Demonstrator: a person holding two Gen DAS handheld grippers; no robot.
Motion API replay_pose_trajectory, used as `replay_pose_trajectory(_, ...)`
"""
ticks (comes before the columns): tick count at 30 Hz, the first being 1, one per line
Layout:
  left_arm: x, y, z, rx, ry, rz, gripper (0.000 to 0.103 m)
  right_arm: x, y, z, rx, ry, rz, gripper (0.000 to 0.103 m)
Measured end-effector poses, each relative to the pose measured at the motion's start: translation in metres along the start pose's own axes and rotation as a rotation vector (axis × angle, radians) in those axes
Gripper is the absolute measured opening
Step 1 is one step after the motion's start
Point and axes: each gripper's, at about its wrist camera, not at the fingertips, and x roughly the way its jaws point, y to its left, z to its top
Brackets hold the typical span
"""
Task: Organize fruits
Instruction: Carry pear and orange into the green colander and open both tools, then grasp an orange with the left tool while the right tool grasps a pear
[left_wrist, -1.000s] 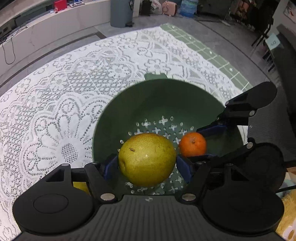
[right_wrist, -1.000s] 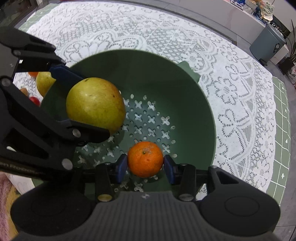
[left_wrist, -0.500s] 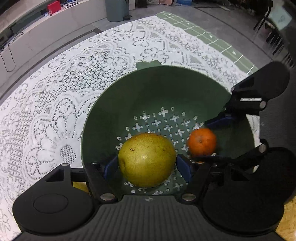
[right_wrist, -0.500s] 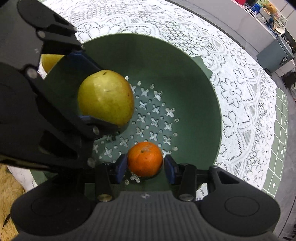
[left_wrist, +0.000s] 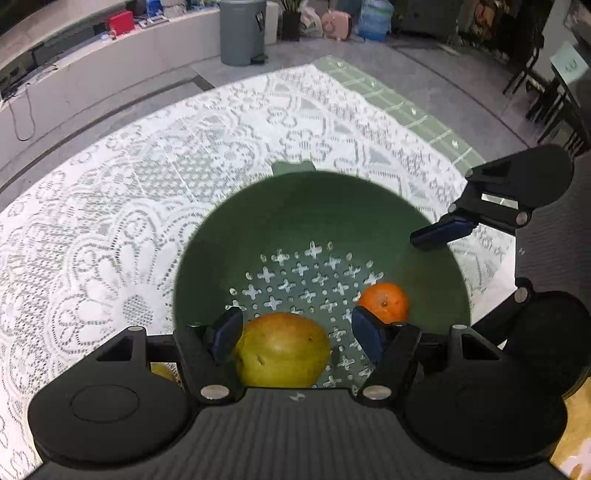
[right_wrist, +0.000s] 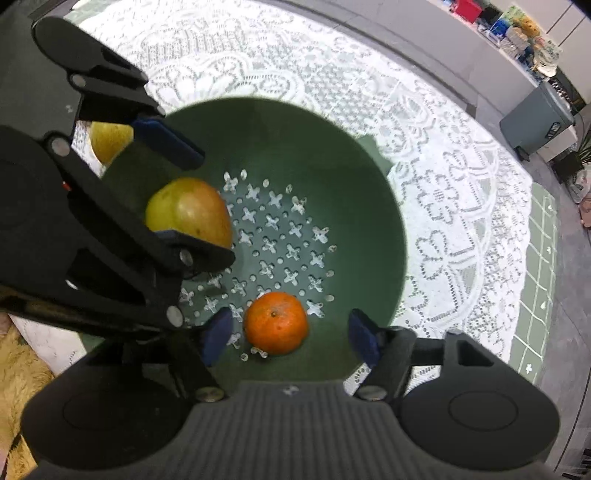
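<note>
Fruits are sitting in the green colander (left_wrist: 436, 258): pear (left_wrist: 282, 349) near left, orange (right_wrist: 276, 323) near right. Both tools, left (left_wrist: 297, 334) and right (right_wrist: 290, 341), are gaping wide, holding nothing. Lifting carelessly, a finger could be nudging either fruit, rolling it across the perforated floor.

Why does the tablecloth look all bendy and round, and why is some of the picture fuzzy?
In the left wrist view the fisheye lens curves the lace tablecloth and the room's far edges; the green colander looks slightly soft. In the right wrist view the colander's rim and the nearby lace are smeared, most likely by motion, while the orange stays fairly sharp.
</note>
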Motion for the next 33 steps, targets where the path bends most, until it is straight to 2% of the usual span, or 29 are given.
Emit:
replay_pose_trajectory(3,-0.016,-0.001,-0.002,-0.015,-0.039,0.002,0.079,-0.011,0.002,-0.003,0.007,-0.029,-0.022,0.072)
replay_pose_trajectory(6,-0.033,0.0,-0.006,-0.033,-0.077,0.006,0.079,-0.028,0.004,-0.009,0.031,-0.066,-0.06,0.082)
replay_pose_trajectory(14,-0.077,0.005,-0.028,-0.089,-0.192,0.054,0.079,-0.065,0.017,-0.029,0.201,-0.241,-0.126,0.083)
replay_pose_trajectory(18,-0.094,0.01,-0.044,-0.121,-0.244,0.083,0.079,-0.08,0.032,-0.042,0.296,-0.345,-0.112,0.083)
replay_pose_trajectory(24,-0.116,0.028,-0.073,-0.186,-0.299,0.116,0.079,-0.088,0.061,-0.055,0.442,-0.499,-0.029,0.083)
replay_pose_trajectory(28,-0.123,0.045,-0.09,-0.225,-0.31,0.15,0.079,-0.078,0.084,-0.054,0.499,-0.548,0.011,0.083)
replay_pose_trajectory(33,-0.13,0.069,-0.109,-0.251,-0.306,0.179,0.079,-0.068,0.116,-0.042,0.493,-0.578,0.03,0.083)
